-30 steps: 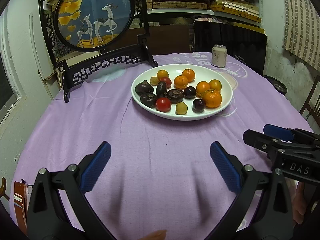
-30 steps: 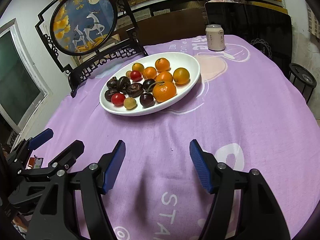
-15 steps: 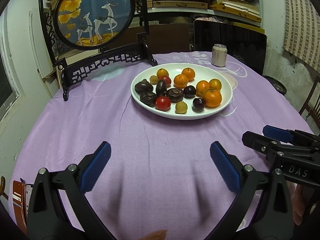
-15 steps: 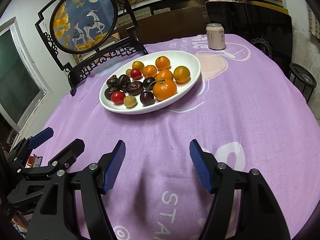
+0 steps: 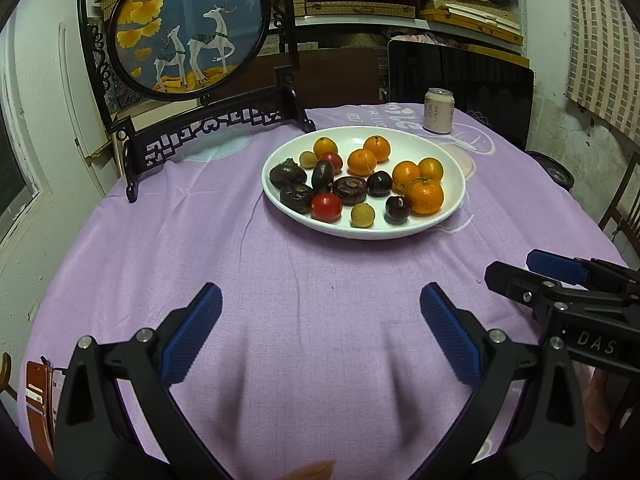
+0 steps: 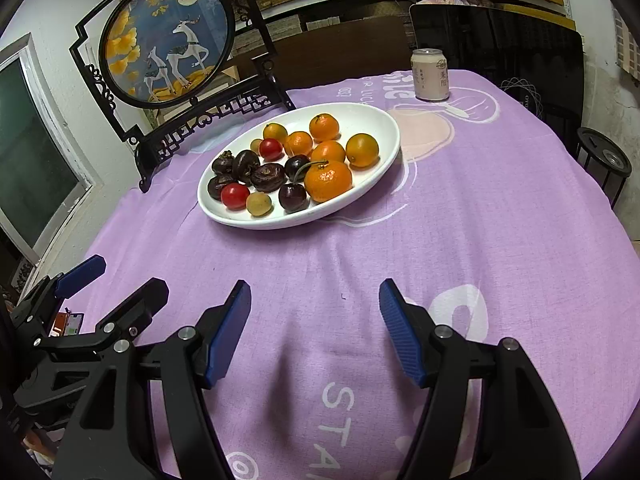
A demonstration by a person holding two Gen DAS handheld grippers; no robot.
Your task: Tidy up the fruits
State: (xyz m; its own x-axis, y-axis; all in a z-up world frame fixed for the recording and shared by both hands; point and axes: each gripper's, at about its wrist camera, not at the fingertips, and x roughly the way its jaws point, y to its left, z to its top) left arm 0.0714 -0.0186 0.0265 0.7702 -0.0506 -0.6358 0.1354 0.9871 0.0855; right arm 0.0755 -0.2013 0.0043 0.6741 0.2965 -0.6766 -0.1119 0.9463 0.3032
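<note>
A white oval plate [image 5: 452,208] [image 6: 380,172] on the purple tablecloth holds mixed fruit: several orange tangerines [image 5: 426,197] [image 6: 328,181], dark water chestnuts [image 5: 350,190] [image 6: 267,177], dark cherries [image 5: 397,209], red tomatoes [image 5: 326,207] [image 6: 235,195] and small yellow-brown fruits [image 5: 363,215] [image 6: 259,204]. My left gripper [image 5: 320,312] is open and empty above the cloth, short of the plate. My right gripper [image 6: 315,304] is open and empty, also short of the plate. Each gripper shows at the side of the other's view [image 5: 560,276] [image 6: 84,280].
A black carved stand with a round deer picture [image 5: 188,28] [image 6: 168,40] stands at the table's back left. A drink can [image 5: 438,111] [image 6: 430,74] stands at the back, behind the plate. A dark chair back [image 5: 460,72] is beyond the table.
Both views have shifted slightly; the plate sits a little lower in the frames. Both grippers stay open and empty.
</note>
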